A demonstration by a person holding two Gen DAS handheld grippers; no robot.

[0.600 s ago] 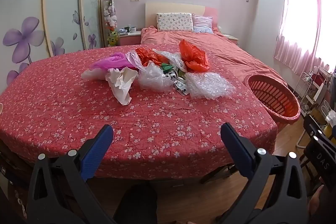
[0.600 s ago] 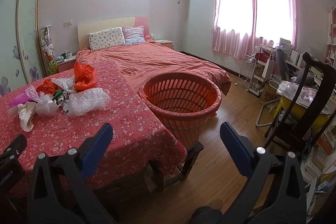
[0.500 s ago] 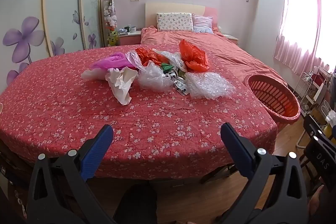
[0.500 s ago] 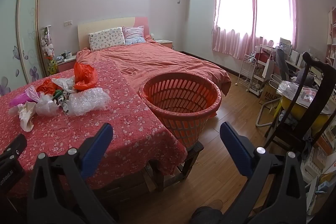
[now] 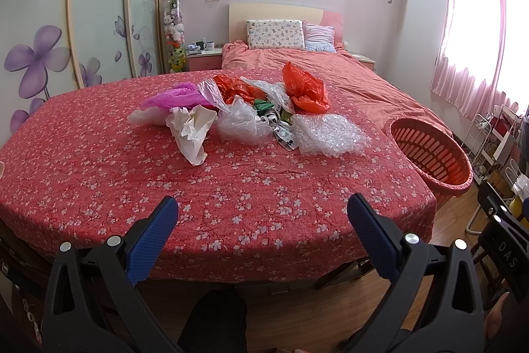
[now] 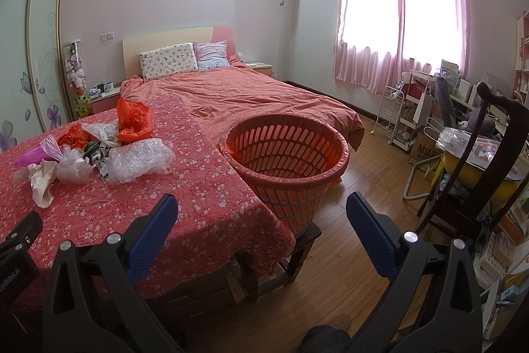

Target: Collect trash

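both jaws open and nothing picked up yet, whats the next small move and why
Probably reach the right gripper forward and left toward the bubble wrap. It lies at the pile's edge nearest the orange basket, both grippers are open and empty, and the basket looks empty, so it seems the easiest first piece.
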